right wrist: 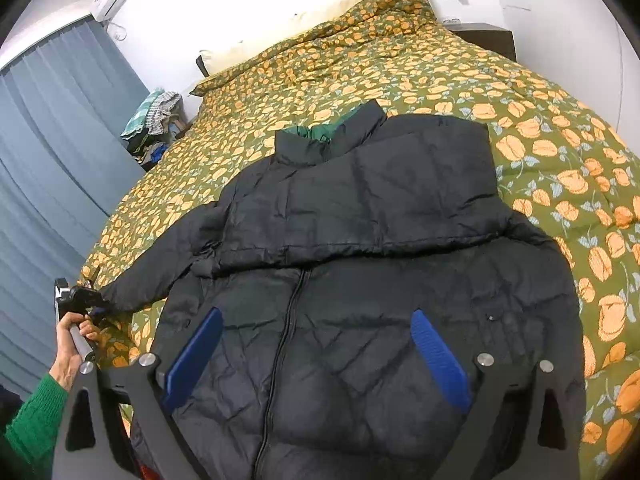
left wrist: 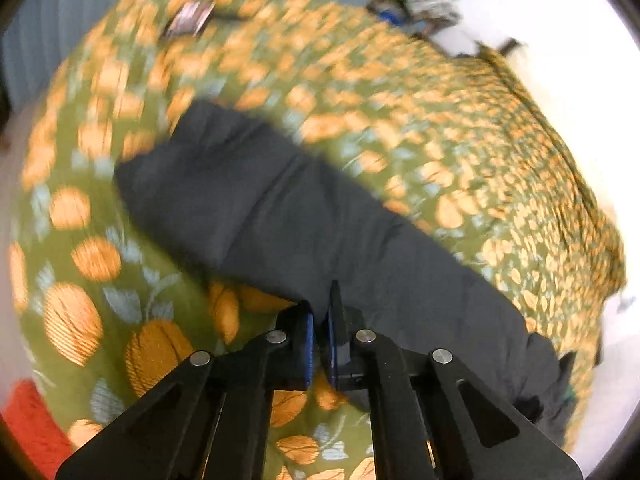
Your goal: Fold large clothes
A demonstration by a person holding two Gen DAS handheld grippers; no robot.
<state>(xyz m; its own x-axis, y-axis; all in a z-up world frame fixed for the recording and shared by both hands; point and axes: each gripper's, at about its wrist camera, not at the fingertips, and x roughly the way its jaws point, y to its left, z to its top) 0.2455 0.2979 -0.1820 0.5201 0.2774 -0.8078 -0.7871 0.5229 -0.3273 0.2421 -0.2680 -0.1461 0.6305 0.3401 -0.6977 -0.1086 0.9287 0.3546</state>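
A black puffer jacket (right wrist: 360,280) lies front up on the green, orange-flowered bed cover (right wrist: 360,60), zipper toward me and green lining showing at the collar (right wrist: 316,132). One sleeve is folded across the chest. The other sleeve (right wrist: 160,264) stretches out to the left, where my left gripper (right wrist: 86,300) meets its cuff. In the left wrist view that sleeve (left wrist: 260,208) runs away from the left gripper (left wrist: 320,320), whose blue pads are pressed together on its dark edge. My right gripper (right wrist: 317,314) hovers open over the jacket's lower front, its pads wide apart and holding nothing.
A person's hand (right wrist: 70,352) in a green sleeve holds the left gripper's handle. Blue curtains (right wrist: 48,140) hang on the left, with a pile of clothes (right wrist: 156,120) beside the bed. A pillow (right wrist: 240,52) and a dark nightstand (right wrist: 488,38) are at the head. Something red (left wrist: 28,424) lies low left.
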